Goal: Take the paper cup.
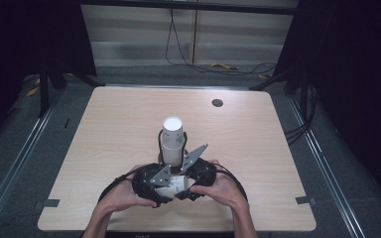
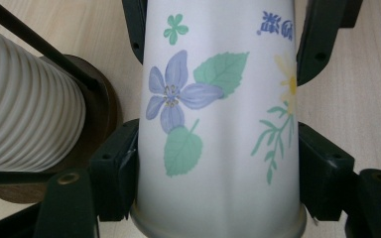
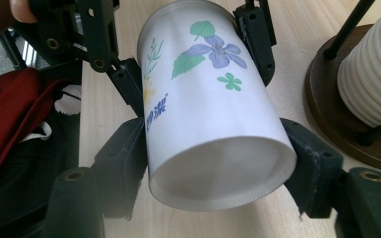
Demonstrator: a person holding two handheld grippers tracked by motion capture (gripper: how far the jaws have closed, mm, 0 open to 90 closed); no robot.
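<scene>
A white paper cup [image 1: 176, 184] printed with flowers lies on its side just above the table's front middle, held between both grippers. My left gripper [image 2: 218, 158] is shut on the cup [image 2: 218, 124] near its rolled rim. My right gripper [image 3: 213, 148] is shut on the cup [image 3: 213, 114] near its base end. From above, the left gripper [image 1: 151, 187] and right gripper [image 1: 197, 179] face each other across the cup. Just behind them a stack of ribbed white cups [image 1: 172, 141] stands on a dark round stand [image 3: 327, 104].
The wooden table [image 1: 119, 129] has a small dark round hole [image 1: 217, 103] at the back right. Cables lie on the floor beyond the far edge. A red cloth [image 3: 15, 109] hangs below the table's front edge.
</scene>
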